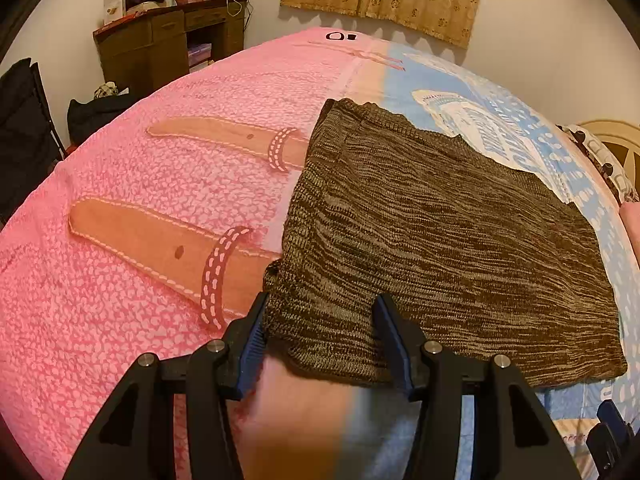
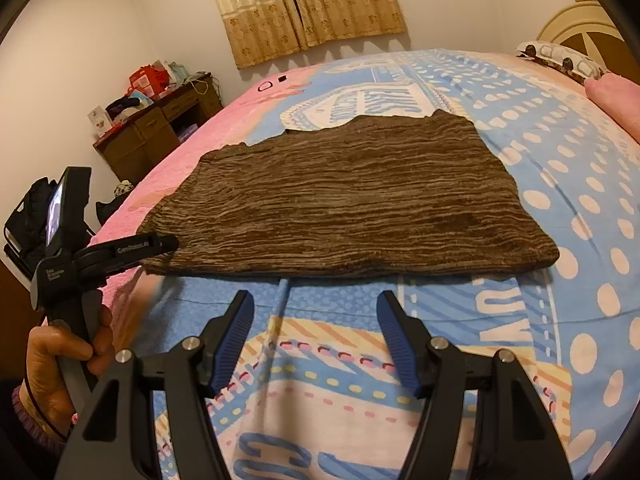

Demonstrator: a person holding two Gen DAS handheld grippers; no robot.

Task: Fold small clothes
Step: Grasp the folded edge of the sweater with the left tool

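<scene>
A brown knitted garment (image 1: 440, 240) lies flat on the bed, folded into a rough rectangle; it also shows in the right wrist view (image 2: 352, 204). My left gripper (image 1: 320, 304) is open, its jaws spread over the garment's near left corner, with knit fabric between the fingers. In the right wrist view the left gripper (image 2: 160, 246) reaches that same corner, held by a hand. My right gripper (image 2: 316, 300) is open and empty, hovering over the bedspread just short of the garment's near edge.
The bedspread is pink (image 1: 140, 220) on the left and blue with white dots (image 2: 580, 184) on the right. A brown desk (image 1: 168, 40) with clutter stands by the far wall. Curtains (image 2: 304, 4) hang behind. A pillow (image 2: 612, 96) lies at far right.
</scene>
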